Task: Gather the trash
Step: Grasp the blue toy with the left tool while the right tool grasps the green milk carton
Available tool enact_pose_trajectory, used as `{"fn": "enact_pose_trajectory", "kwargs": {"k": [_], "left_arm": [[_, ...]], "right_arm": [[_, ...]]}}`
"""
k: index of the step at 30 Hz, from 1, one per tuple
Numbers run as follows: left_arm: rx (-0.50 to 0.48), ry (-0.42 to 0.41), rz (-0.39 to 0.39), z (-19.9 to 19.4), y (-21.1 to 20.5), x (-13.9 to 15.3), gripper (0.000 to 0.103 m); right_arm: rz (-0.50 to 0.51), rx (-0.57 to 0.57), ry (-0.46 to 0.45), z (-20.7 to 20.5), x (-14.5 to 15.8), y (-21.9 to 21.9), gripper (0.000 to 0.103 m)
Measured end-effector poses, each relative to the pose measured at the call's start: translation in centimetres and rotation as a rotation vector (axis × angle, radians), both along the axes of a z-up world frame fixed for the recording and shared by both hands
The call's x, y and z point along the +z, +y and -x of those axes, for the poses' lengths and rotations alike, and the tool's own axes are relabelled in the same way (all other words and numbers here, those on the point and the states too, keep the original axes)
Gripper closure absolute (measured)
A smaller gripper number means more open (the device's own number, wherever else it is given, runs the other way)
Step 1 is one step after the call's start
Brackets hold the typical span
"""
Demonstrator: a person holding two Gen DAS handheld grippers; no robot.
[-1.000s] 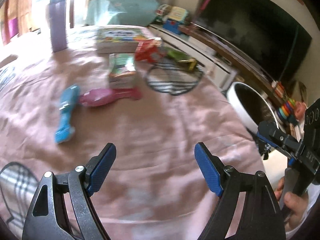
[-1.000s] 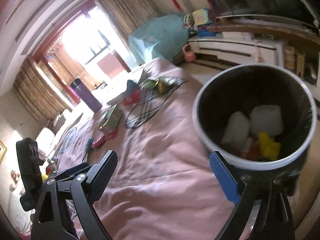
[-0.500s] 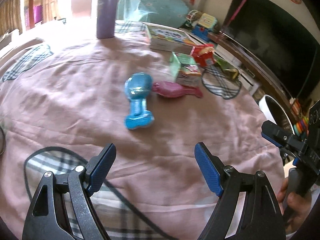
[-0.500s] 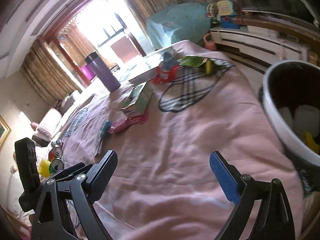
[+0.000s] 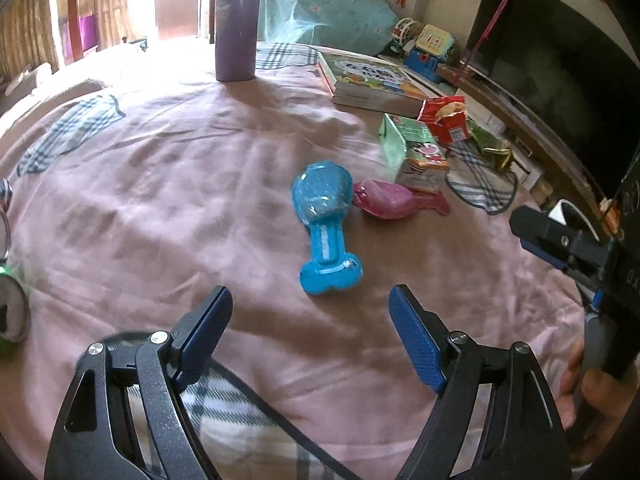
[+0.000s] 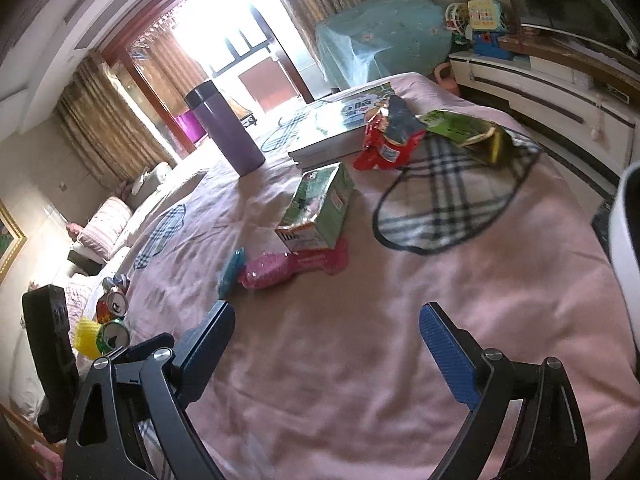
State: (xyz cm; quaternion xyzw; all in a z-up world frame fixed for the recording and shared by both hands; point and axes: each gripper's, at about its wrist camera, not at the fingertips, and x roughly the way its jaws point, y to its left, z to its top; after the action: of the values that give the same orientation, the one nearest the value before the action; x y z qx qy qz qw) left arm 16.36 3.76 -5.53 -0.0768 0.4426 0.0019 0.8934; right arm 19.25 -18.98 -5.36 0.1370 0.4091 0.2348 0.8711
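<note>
Blue-padded left tool, right tool: jaws wide, empty.

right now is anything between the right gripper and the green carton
Partly. The pink bone-shaped toy lies against the green carton's near end, on the straight line from the open right gripper. Only bare pink bedspread lies before it.

Home bedroom, pink bedspread, television, curtained window
</note>
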Motion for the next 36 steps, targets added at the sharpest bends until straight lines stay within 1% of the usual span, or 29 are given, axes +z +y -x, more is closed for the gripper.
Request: {"fn": "enact_pose_trajectory", "kwargs": {"k": [7,9,11,17,19,20,21,23,24,25,26,27,28,29,33,36], "left_arm": [[-0.007,0.013,-0.023,-2.2,0.2,-0.1,0.02],[-0.006,0.019,-0.025,-2.8,0.3,-0.2,0.02],[-0.006,0.026,-0.022,-3.2,0.5,-0.4,0.02],[-0.014,0.045,-0.023,-4.2,0.3,-1.0,0.021],[-0.022,0.047,-0.028,-4.5,0.0,-1.3,0.023],[-0.028,0.044,-0.028,-4.6,-0.2,-1.3,0.031],[-0.038,0.044,-0.03,-4.7,-0.5,-1.4,0.036],[-0.051,0.039,-0.045,-4.8,-0.9,-1.4,0.052],[-0.063,0.035,-0.049,-4.9,-1.3,-1.4,0.058],[-0.074,0.034,-0.055,-4.9,-1.6,-1.3,0.068],[-0.081,0.033,-0.057,-4.9,-1.8,-1.3,0.075],[-0.093,0.034,-0.053,-5.0,-2.2,-1.2,0.078],[-0.104,0.036,-0.045,-5.0,-2.5,-1.2,0.084],[-0.111,0.038,-0.038,-5.0,-2.7,-1.2,0.088],[-0.16,0.035,-0.007,-4.6,-4.7,-1.1,0.09],[-0.212,0.029,0.014,-4.1,-6.6,-0.9,0.094]], "right_arm": [[0.002,0.002,0.003,-3.0,-0.4,2.0,0.01],[0.004,0.002,0.006,-4.0,-0.5,2.5,0.015],[0.004,0.006,0.015,-5.1,-0.7,3.1,0.017],[0.055,0.034,0.036,-8.4,-1.7,5.7,0.018],[0.077,0.05,0.051,-9.0,-2.3,6.4,0.032],[0.091,0.056,0.064,-9.1,-2.7,6.5,0.041],[0.096,0.058,0.063,-9.1,-2.8,6.4,0.042],[0.099,0.06,0.055,-8.6,-2.7,5.9,0.042],[0.097,0.06,0.055,-8.4,-2.6,5.6,0.042],[0.092,0.059,0.055,-8.2,-2.5,5.2,0.042],[0.084,0.055,0.058,-7.8,-2.5,4.4,0.042],[0.081,0.054,0.063,-7.6,-2.5,4.1,0.042],[0.074,0.054,0.069,-7.3,-2.6,3.5,0.042],[0.066,0.054,0.072,-6.9,-2.5,2.9,0.043],[0.057,0.055,0.082,-5.0,-2.2,1.0,0.044],[0.041,0.048,0.088,-3.3,-2.1,-0.7,0.044]]}}
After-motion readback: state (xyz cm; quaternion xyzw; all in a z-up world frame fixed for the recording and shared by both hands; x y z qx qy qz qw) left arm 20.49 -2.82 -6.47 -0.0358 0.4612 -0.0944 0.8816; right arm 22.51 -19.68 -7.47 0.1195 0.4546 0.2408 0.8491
